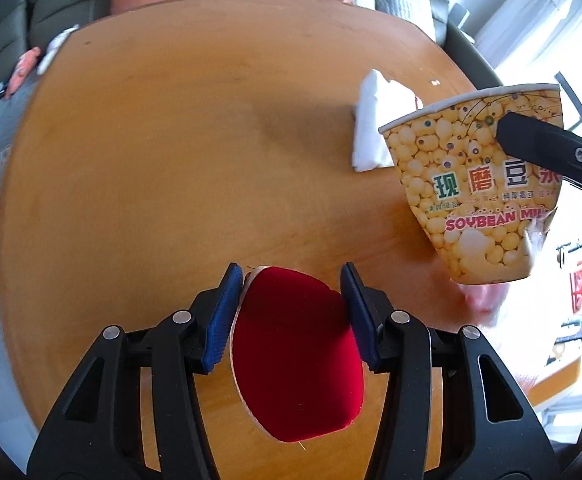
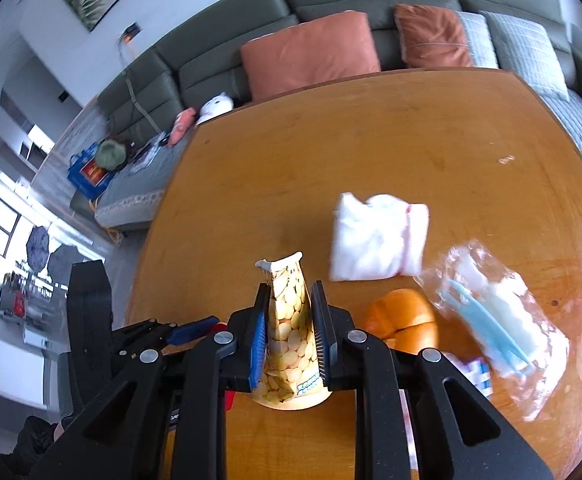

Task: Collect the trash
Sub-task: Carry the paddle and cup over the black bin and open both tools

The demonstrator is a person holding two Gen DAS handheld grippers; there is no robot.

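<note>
The left gripper (image 1: 289, 300) hung above the worktop (image 1: 151, 160), jaws clamped on a red pouch (image 1: 297, 356). The right gripper (image 2: 289, 312) pinched a flattened soybean-milk cup (image 2: 289, 336).

Squashed soybean-milk cup (image 2: 289, 336), white tissue (image 2: 377, 238) beyond

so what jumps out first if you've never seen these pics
The squashed yellow paper soybean milk cup pinched between the right gripper jaws, lifted above the round wooden table. Next, the red oval disc gripped by the left gripper, then the crumpled white tissue lying mid-table.
</note>
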